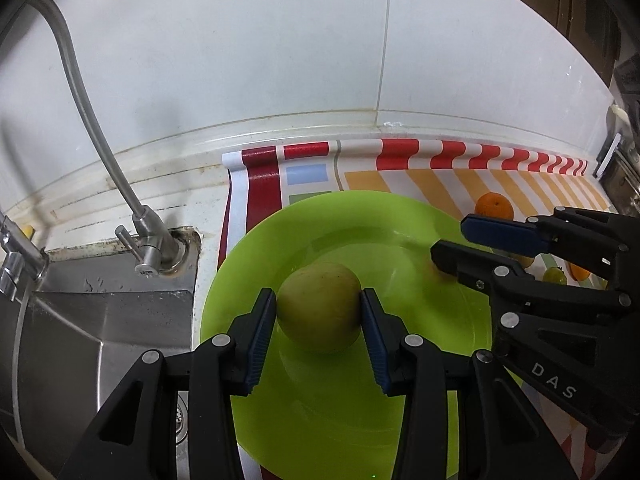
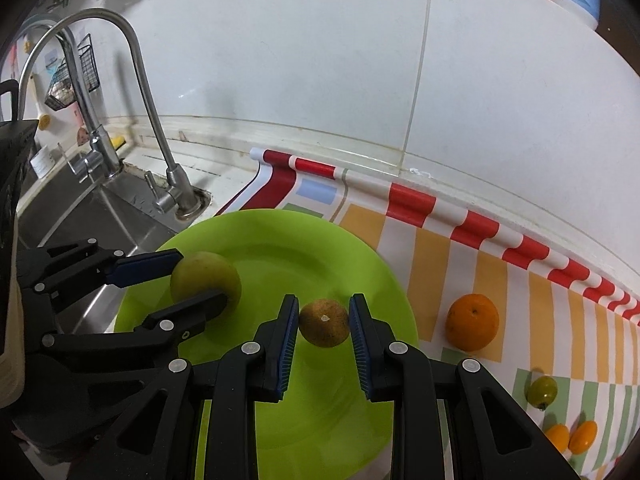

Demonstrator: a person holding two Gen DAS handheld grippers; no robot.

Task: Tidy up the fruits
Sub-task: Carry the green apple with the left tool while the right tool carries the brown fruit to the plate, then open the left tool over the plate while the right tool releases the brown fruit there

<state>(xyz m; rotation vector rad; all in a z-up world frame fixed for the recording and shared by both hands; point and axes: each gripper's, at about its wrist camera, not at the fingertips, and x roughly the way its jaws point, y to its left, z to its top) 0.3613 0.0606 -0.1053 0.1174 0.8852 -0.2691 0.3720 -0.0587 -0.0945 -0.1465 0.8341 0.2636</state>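
Holding a green fruit in my left gripper and a brown one in my right gripper, both clamped over the green plate, I worry that letting go too high could roll them off onto the counter.

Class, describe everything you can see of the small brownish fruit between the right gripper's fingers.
The small brownish fruit is round, dull olive-brown and rough-skinned, with a pale stem scar facing the camera. It sits between the blue-padded fingers of the right gripper, which is shut on it over the green plate. Whether it rests on the plate cannot be told. The larger yellow-green fruit lies apart.
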